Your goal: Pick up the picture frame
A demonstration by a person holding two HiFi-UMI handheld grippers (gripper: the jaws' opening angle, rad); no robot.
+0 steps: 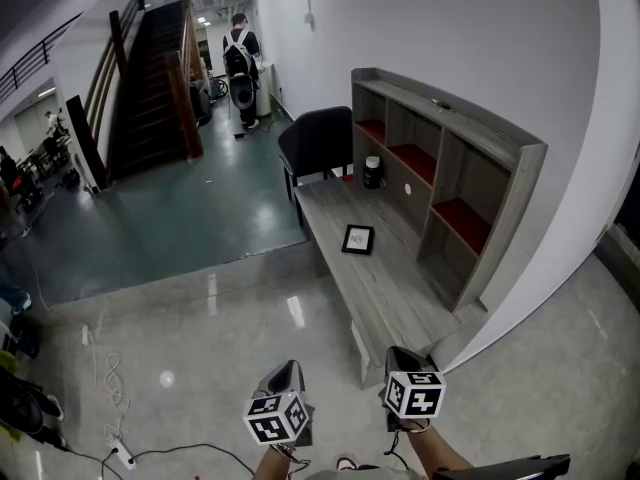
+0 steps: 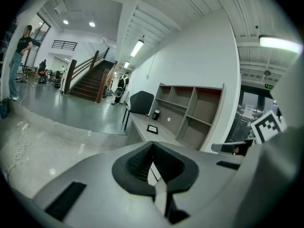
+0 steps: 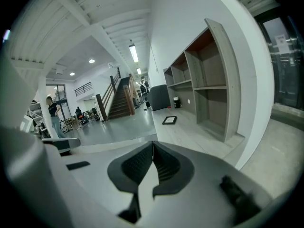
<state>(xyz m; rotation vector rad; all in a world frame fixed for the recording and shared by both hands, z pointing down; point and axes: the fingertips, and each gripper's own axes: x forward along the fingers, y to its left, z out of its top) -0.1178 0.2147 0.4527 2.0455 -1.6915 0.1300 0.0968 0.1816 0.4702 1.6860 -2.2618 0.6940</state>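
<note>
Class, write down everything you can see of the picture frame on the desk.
The picture frame is small and roughly square, a dark border around a pale picture. It lies flat, face up, on the grey wood-look desk, slightly skewed to its edges. Only the desk touches it.

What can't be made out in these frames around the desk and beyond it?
- picture frame: too small in all three views to tell what it displays.
- dark container beside the shelf unit: too small in the head view to identify, and smaller still in both gripper views.
- person down the corridor: head view, distant and seen from behind, so what they are doing is unclear.
</note>
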